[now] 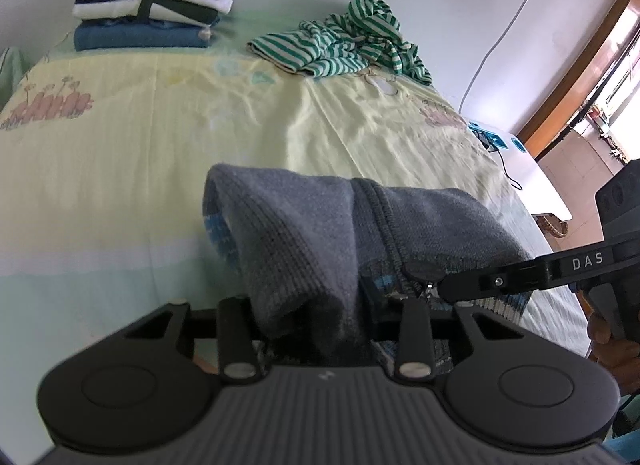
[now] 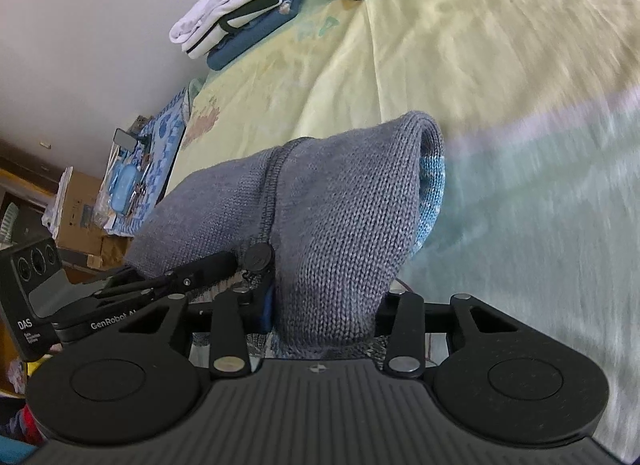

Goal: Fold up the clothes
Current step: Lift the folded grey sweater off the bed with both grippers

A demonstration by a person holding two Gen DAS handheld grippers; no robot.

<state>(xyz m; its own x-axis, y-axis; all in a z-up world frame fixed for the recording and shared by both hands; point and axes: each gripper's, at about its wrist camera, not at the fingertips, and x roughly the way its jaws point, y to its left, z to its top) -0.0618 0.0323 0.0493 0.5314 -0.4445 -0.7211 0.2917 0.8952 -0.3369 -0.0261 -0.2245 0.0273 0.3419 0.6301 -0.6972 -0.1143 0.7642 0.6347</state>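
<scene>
A grey knit sweater [image 1: 304,233] with blue patterned trim hangs bunched between both grippers, above the bed. My left gripper [image 1: 320,317] is shut on its folded edge; the cloth hides the fingertips. My right gripper [image 2: 324,305] is shut on the same sweater [image 2: 328,201], fingertips hidden under the knit. The right gripper also shows in the left wrist view [image 1: 424,277], pinching the sweater close beside the left one. The left gripper shows in the right wrist view [image 2: 240,265], at the sweater's button.
The bed sheet [image 1: 160,153] is pale yellow with cartoon prints. A stack of folded clothes [image 1: 152,5] sits at the far left by the wall. A crumpled green-striped garment [image 1: 344,41] lies at the far right. A cluttered side table [image 2: 136,181] stands beside the bed.
</scene>
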